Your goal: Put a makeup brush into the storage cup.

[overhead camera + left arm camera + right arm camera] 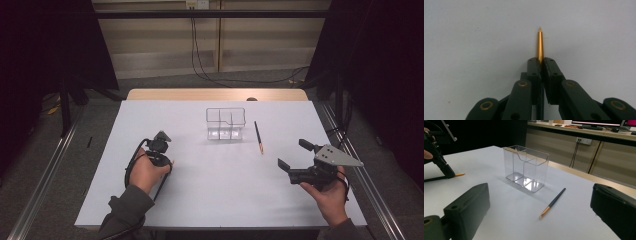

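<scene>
Pencil (540, 43) pinched in left fingers (541, 65), gold tip protruding forward, low over bench (200, 190), left of clear organizer (226, 123); firm grip likely for carrying it there. Right fingers (295, 155) spread wide, empty, right of organizer. Second pencil (258, 137) lies just right of organizer.

A white rectangular table (200, 200) stands on grey carpeted floor (95, 125). Beyond it runs a pale wood-panelled wall (160, 40) with a white power socket (196, 4) and trailing black cables (200, 65). Dark curtains (45, 45) flank both sides.
</scene>
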Motion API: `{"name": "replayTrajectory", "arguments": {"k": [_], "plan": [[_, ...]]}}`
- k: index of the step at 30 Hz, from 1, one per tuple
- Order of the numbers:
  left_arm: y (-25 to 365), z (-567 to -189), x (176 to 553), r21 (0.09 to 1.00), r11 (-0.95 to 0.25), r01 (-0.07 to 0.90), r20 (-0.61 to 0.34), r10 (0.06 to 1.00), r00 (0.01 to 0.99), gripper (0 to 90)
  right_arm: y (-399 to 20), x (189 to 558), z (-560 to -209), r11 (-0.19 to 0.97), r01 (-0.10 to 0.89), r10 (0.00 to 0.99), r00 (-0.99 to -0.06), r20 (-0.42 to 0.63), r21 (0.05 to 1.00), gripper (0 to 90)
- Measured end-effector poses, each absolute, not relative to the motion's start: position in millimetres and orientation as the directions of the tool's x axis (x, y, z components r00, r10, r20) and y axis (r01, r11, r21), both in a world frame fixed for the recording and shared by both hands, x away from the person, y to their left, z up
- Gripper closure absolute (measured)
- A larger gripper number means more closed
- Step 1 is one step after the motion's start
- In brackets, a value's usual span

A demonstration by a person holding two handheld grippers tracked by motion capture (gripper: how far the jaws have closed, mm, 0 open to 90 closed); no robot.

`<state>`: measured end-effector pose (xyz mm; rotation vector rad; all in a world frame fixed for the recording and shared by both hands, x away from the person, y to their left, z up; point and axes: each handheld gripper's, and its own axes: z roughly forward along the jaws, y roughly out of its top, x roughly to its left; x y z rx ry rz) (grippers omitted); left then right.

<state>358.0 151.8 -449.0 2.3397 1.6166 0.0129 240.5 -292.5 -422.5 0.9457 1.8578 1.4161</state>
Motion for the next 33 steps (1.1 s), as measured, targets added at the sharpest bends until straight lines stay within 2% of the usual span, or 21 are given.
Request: {"name": "replayTrajectory", "arguments": {"k": [4, 11, 21, 27, 33], "plan": [[155.5, -449.8, 358.3, 0.251, -0.32, 0.914, -0.183, 0.911, 0.369, 84.2, -293.2, 240.7, -423.1, 0.171, 0.178, 0.828, -0.559, -0.044, 0.969, 1.9], [151.6, -448.7, 358.4, 0.245, -0.345, 0.906, -0.151, 0.909, 0.388, 84.3, -293.6, 240.8, -422.7, 0.17, 0.172, 0.829, -0.558, -0.047, 0.97, 1.9], [160.7, -448.3, 360.5, 0.257, -0.337, 0.906, -0.218, 0.893, 0.394, 84.4, -294.9, 241.6, -424.7, 0.171, 0.182, 0.832, -0.554, -0.042, 0.968, 1.8], [158.7, -446.9, 360.4, 0.259, -0.363, 0.895, -0.194, 0.888, 0.416, 84.3, -294.7, 241.0, -424.2, 0.164, 0.184, 0.835, -0.55, -0.037, 0.969, 1.8], [160.5, -446.3, 360.9, 0.304, -0.362, 0.881, -0.216, 0.875, 0.434, 84.3, -296.7, 240.3, -424.2, 0.163, 0.184, 0.838, -0.545, -0.037, 0.969, 1.7]]}}
